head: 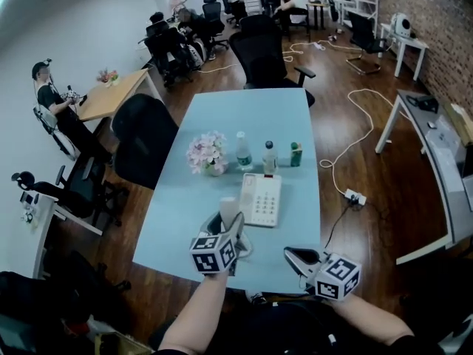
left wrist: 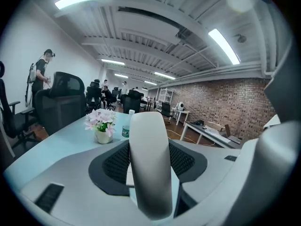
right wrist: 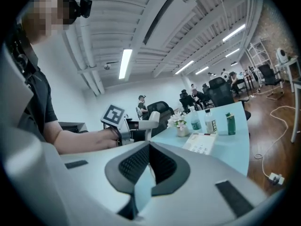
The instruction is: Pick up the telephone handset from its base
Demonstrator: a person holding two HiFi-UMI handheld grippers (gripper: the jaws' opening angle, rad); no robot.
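My left gripper (head: 225, 226) is shut on the white telephone handset (head: 230, 208), which it holds upright above the near end of the light-blue table (head: 229, 113). In the left gripper view the handset (left wrist: 150, 164) stands between the black pads and fills the middle. The white phone base (head: 261, 198) with its keypad lies flat on the table just right of the handset, and its cradle is bare. My right gripper (head: 291, 255) hovers over the table's near right corner, jaws together and holding nothing. The right gripper view shows the left gripper (right wrist: 141, 124) with the handset (right wrist: 151, 118) and the base (right wrist: 201, 143).
A vase of pink flowers (head: 208, 154), two clear bottles (head: 243, 152) (head: 270, 158) and a green bottle (head: 295, 154) stand in a row behind the base. Black office chairs (head: 144, 137) (head: 262, 54) flank the table. A white cable and power strip (head: 355, 196) lie on the floor at right.
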